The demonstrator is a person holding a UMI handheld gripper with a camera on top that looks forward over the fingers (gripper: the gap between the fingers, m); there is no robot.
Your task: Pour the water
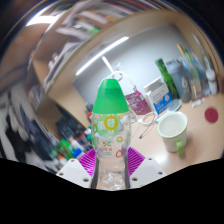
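Presently, gripper view only. Gripper (112, 165) closed on a clear plastic bottle (111, 140); both magenta pads (88, 160) press its sides, one at each flank. Bottle upright between the fingers, green cap (110, 96) on, printed floral label around its body. It is lifted off the table, filling the middle of the view.

Beyond the fingers, to the right: pale green cup (173, 127), open mouth up, standing on a light wooden table (205, 140). Cup and bottle apart, not touching. Between them, a thin wire-like stand, details too small to make out.

Further back on the table: a blue-and-white packet (158, 97) and several upright bottles (186, 72) grouped near the far edge. Ceiling light strips (105, 52) overhead. Whole scene tilted. Water level in the bottle not readable.
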